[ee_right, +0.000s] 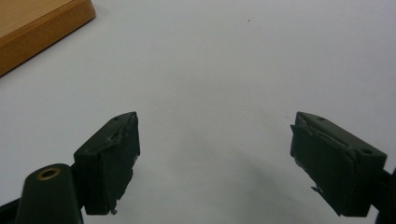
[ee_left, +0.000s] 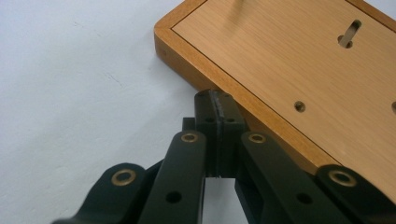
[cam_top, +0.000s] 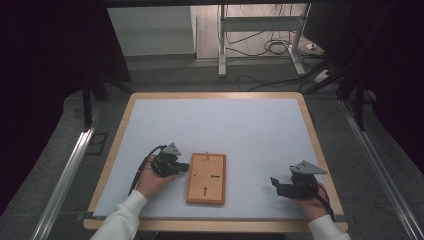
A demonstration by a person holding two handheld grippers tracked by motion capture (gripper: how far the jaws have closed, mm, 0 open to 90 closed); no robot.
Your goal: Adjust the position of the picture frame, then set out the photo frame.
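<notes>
My left gripper (ee_left: 218, 100), pads pressed together and empty, touches the left edge of the wooden picture frame (cam_top: 206, 178) lying back-up near the table's (cam_top: 220, 125) front edge, while my right gripper (ee_right: 215, 158) rests well apart, jaws spread.

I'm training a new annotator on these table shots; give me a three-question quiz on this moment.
1. True or false: the left gripper has its jaws shut, tips against the edge of the wooden frame.
2. The right gripper is: A) shut on the frame, B) open over the bare white table mat, C) lying on its side.
3. Which face of the frame is up?

Key: 1 true. 2 B. 3 The back, with its hanging slots and screw holes.
</notes>
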